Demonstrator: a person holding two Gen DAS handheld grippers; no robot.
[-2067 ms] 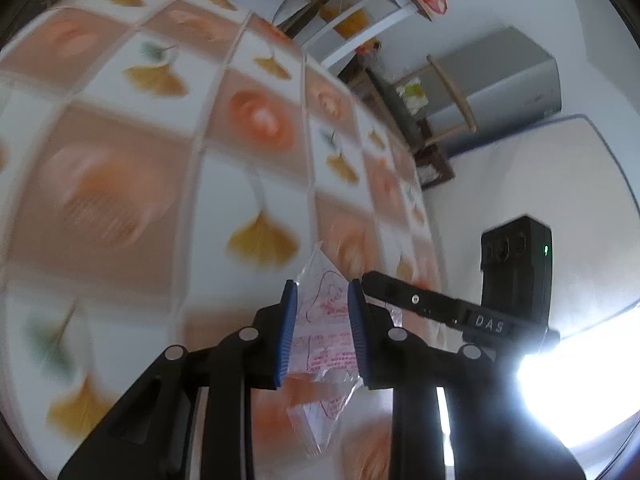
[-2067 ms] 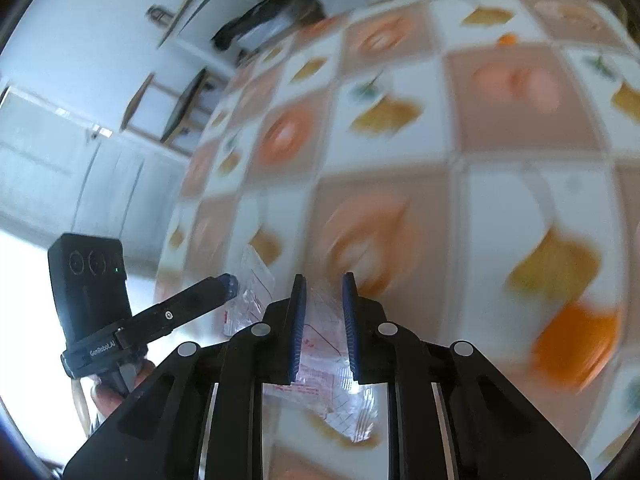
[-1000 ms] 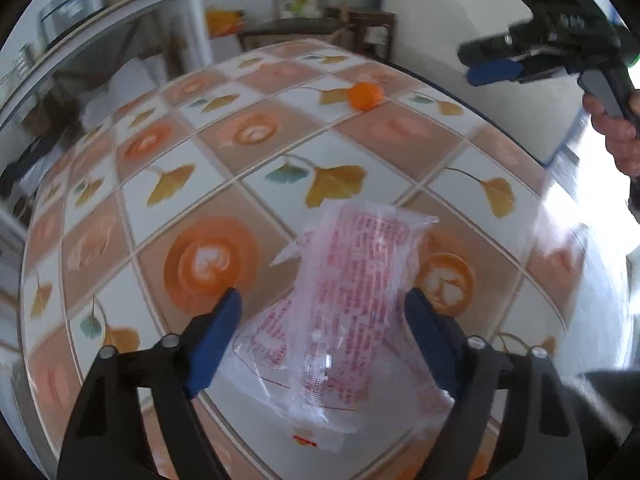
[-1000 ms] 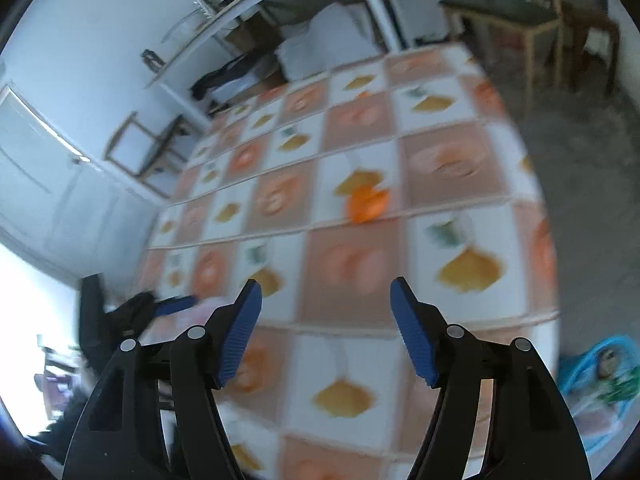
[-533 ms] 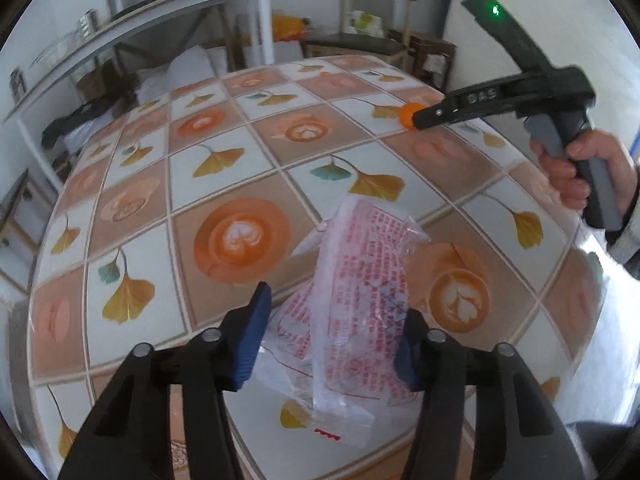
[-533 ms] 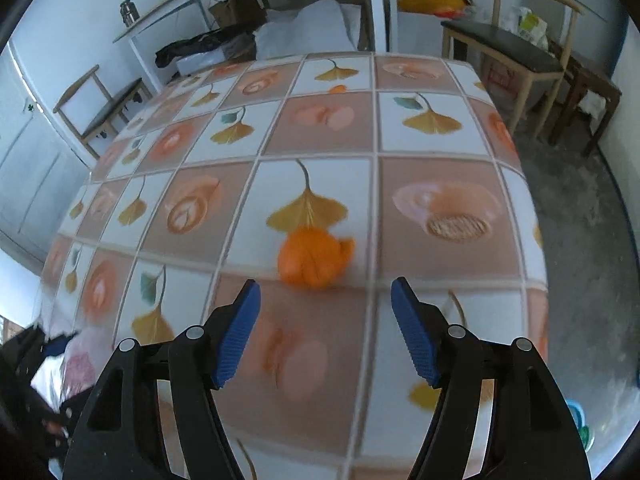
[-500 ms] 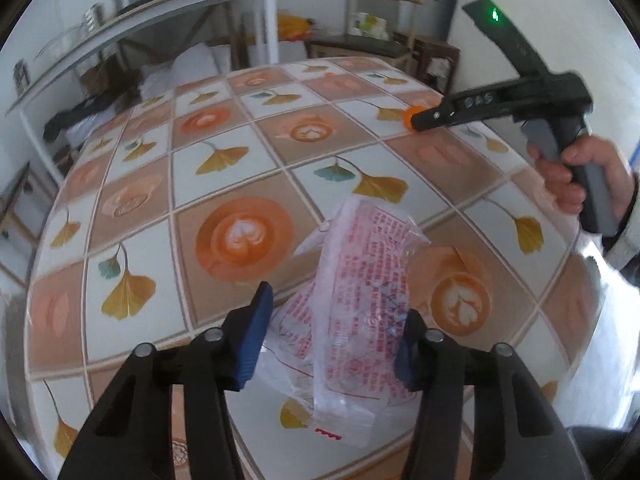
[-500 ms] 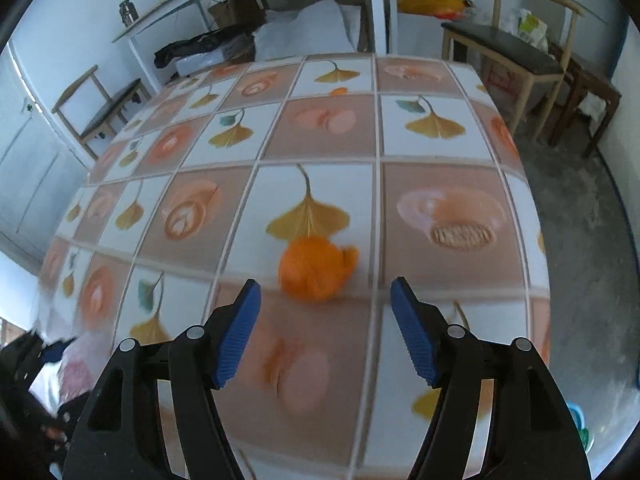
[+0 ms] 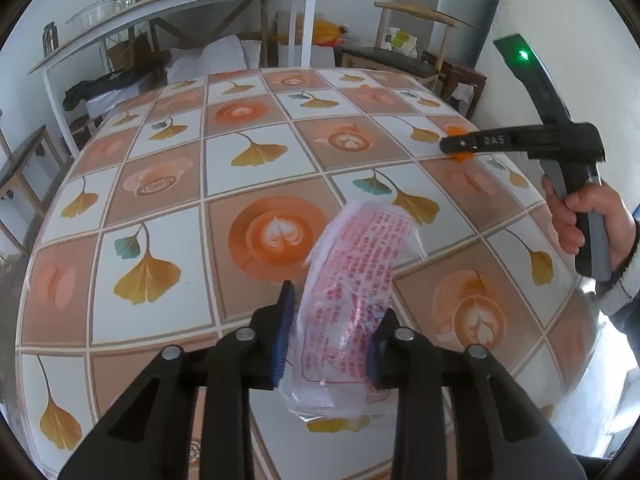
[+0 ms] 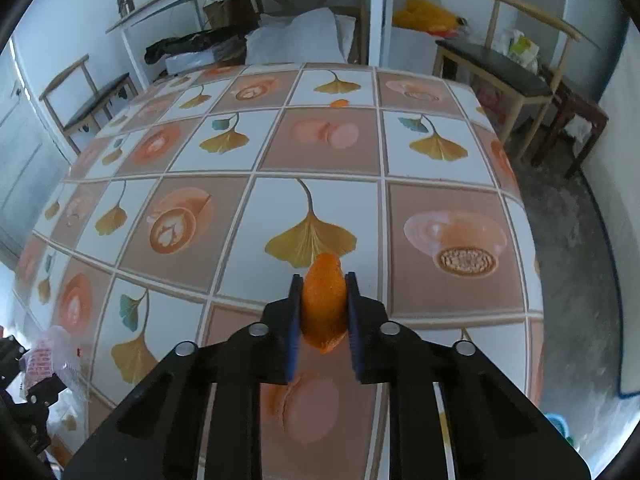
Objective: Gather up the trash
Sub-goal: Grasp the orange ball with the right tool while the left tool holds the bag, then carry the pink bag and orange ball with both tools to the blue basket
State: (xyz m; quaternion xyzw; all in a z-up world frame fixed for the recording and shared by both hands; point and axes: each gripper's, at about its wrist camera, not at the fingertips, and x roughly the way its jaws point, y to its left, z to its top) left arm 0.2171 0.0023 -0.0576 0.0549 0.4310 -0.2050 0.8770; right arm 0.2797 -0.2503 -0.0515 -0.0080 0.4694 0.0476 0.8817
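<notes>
A crumpled clear plastic wrapper with red print (image 9: 356, 292) lies on the tiled tablecloth (image 9: 160, 184) between the blue pads of my left gripper (image 9: 330, 334), which is closing on it and touches its sides. My right gripper (image 10: 322, 312) is shut on a piece of orange peel (image 10: 323, 304) low over the table. In the left wrist view the right gripper (image 9: 460, 146) sits at the far right with the peel (image 9: 460, 156) at its tip. The wrapper also shows at the left edge of the right wrist view (image 10: 44, 354).
A smaller orange scrap (image 10: 339, 103) lies near the table's far edge. A blue bin (image 10: 560, 428) sits on the floor at the right. A wooden chair (image 10: 508, 60), a white shelf unit (image 9: 192, 8) and a bench (image 10: 88, 100) stand around the table.
My left gripper's jaws have narrowed onto the wrapper. My right gripper moved forward to the orange peel and shut on it.
</notes>
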